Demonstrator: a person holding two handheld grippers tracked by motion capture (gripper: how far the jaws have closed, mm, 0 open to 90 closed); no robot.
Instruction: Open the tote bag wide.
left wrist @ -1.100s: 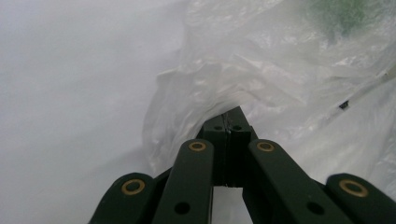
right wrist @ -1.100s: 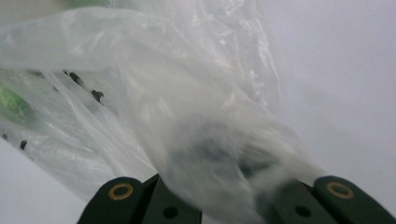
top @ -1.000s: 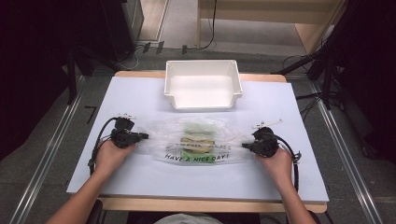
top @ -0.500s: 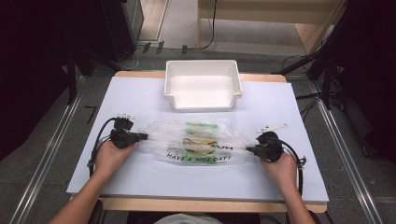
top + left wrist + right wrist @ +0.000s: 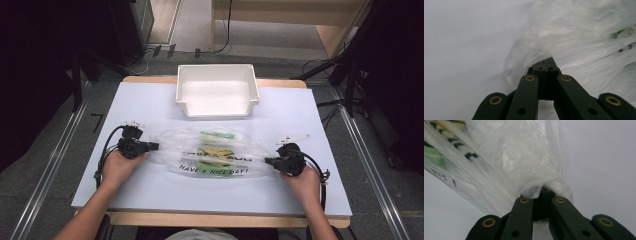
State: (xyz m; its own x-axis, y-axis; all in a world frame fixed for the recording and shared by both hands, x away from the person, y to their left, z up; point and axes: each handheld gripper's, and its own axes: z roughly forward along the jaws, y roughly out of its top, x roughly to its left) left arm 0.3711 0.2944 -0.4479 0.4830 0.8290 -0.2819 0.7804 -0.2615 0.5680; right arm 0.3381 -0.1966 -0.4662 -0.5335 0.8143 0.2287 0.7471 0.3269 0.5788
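Observation:
A clear plastic bag [image 5: 212,152] printed with "HAVE A NICE DAY!" and green and yellow marks lies stretched across the middle of the white table [image 5: 150,100]. My left gripper [image 5: 154,146] is shut on the bag's left end; in the left gripper view its jaws are closed together with the crumpled plastic bag [image 5: 574,42] bunched at the left gripper [image 5: 547,61] tips. My right gripper [image 5: 268,161] is shut on the bag's right end. In the right gripper view the plastic bag [image 5: 519,162] wraps over the closed tips of the right gripper [image 5: 541,191].
A white open bin [image 5: 217,90] stands at the back middle of the table. A small white clip-like piece [image 5: 292,137] lies just behind my right hand. Dark stands and cables surround the table on the floor.
My right gripper has moved a little toward the table's front and right, drawing the bag's right end with it. The bag has shifted slightly nearer. My left gripper has stayed in place.

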